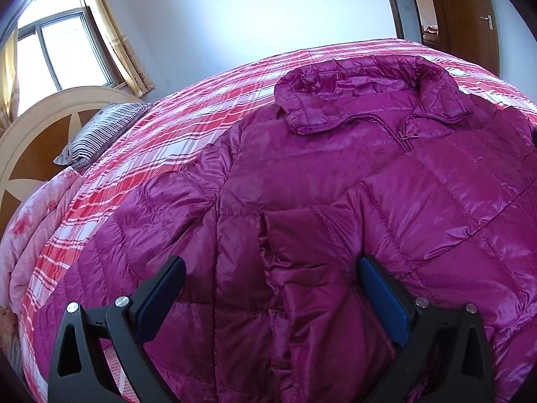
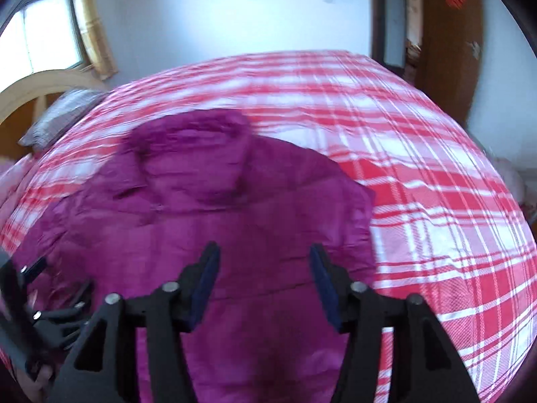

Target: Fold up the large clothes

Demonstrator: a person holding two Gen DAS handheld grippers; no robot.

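A shiny magenta quilted down jacket (image 1: 335,181) lies front up on a red and white plaid bed (image 1: 201,107), collar at the far end. A sleeve is folded across its front. My left gripper (image 1: 272,265) is open just above the jacket's lower front, nothing between its blue pads. In the right wrist view, which is blurred, the jacket (image 2: 208,201) lies on the left part of the bed (image 2: 419,201). My right gripper (image 2: 265,255) is open and empty above the jacket's lower right part. The left gripper (image 2: 40,305) shows at that view's left edge.
A striped pillow (image 1: 100,131) and a pink floral quilt (image 1: 37,228) lie at the bed's left end by a round wooden headboard (image 1: 37,141). A window (image 1: 63,50) with curtains is behind it. A brown door (image 1: 470,16) stands at the far right.
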